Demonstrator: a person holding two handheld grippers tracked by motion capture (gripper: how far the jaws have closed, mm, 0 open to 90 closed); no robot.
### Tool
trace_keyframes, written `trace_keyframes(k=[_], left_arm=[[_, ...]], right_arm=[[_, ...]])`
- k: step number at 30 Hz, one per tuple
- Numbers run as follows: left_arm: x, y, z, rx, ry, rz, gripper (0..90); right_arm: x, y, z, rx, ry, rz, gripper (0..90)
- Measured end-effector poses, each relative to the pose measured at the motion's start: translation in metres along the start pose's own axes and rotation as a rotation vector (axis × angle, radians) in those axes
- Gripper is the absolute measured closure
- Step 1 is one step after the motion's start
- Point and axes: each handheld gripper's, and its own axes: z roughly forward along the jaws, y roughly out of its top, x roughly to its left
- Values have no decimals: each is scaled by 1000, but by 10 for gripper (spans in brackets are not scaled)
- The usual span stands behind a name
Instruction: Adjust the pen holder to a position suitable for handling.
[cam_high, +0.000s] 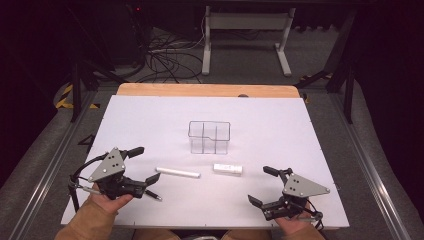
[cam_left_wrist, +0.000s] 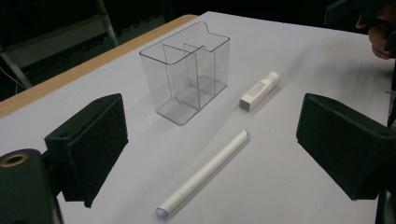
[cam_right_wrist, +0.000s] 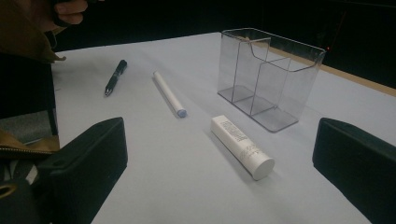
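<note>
Both grippers, left (cam_high: 141, 164) and right (cam_high: 260, 186), gape empty; round stick (cam_high: 178, 173) and tube (cam_high: 228, 169) may roll if nudged.

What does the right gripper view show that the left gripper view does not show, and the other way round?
Right gripper view alone: a black pen lying beyond the long white stick, near a brown sleeve. Left gripper view alone: the table's wooden edge and a white desk leg behind. Both share the clear divided organizer, the short white tube, the stick, and open black jaws.
</note>
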Motion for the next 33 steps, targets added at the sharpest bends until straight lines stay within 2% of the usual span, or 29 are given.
trace_keyframes(k=[4, 8, 12, 18, 24, 28, 33], left_arm=[[1, 2, 0, 25, -6, 15, 115], [3, 7, -3, 72, -35, 47, 164], [6, 9, -4, 133, -52, 72, 198], [10, 12, -3, 231, -60, 133, 212], [17, 13, -1, 319, -87, 160, 233], [19, 14, 1, 367, -109, 161, 241], [21, 15, 2, 414, -115, 201, 242]], right_arm=[[0, 0, 0, -2, 0, -1, 37], [0, 0, -1, -3, 3, 0, 38], [0, 0, -1, -5, 8, 1, 39], [0, 0, 0, -2, 16, 1, 41], [0, 0, 1, -2, 23, 3, 41], [0, 0, 1, -1, 26, 5, 42], [0, 0, 1, -1, 28, 5, 43]])
